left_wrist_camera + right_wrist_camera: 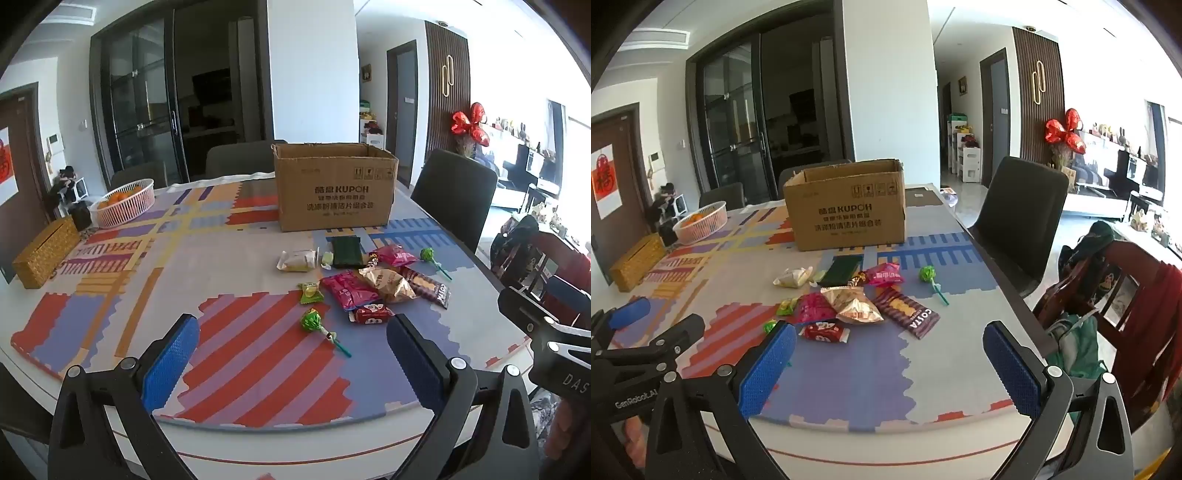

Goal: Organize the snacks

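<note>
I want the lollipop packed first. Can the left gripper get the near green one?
Probably yes. The left gripper is open, and the lollipop lies alone on the mat just ahead of it, apart from the other snacks, with nothing between.

Wrapped snacks (369, 284) scattered on table, open cardboard box (334, 190) behind

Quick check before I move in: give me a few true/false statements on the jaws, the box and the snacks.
1. Both grippers have their jaws wide open, nothing between them. True: left gripper, right gripper.
2. The cardboard box is open at the top. True.
3. The snacks are already in the box. False: they lie on the table in front of it.
4. There is only one green lollipop. False: one lies near the left gripper, another farther right.
5. The white basket holds the Costa biscuit pack. False: that pack lies among the snacks.
</note>
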{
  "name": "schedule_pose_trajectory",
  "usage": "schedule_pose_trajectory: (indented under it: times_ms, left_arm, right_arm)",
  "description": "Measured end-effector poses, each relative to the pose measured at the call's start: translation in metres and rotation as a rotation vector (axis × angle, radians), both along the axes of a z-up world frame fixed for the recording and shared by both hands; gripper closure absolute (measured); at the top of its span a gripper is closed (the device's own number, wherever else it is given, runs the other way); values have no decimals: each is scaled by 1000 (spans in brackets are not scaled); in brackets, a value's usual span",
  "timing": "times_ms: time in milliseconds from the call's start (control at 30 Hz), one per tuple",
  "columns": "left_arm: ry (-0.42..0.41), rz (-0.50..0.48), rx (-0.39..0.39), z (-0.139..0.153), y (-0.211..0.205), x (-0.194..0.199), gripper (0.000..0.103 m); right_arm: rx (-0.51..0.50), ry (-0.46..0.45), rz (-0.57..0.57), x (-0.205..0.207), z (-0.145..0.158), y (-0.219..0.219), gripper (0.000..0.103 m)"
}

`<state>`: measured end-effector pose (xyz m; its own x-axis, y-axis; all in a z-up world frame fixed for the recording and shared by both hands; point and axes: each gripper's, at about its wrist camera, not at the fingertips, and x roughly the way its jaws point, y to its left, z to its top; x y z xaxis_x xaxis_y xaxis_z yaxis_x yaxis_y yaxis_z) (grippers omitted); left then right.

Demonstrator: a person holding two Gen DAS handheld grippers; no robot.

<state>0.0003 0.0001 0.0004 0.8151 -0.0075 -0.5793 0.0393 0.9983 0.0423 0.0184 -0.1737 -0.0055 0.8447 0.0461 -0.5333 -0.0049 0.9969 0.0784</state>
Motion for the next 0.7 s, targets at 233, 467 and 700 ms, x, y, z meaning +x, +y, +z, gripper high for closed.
schedule_pose_trajectory:
  times_ms: [233,467,700]
  left_arm:
    - [-13,2,-6,-7,-6,-3,0]
    - [-16,2,-28,0,4,0,0]
    - [-20,1,-28,1,4,-2,0]
  right_arm:
    - [-18,5,-1,1,-1,1,1]
    - [-22,4,3,1,2,4,1]
    - [-22,6,6,0,-1,3,1]
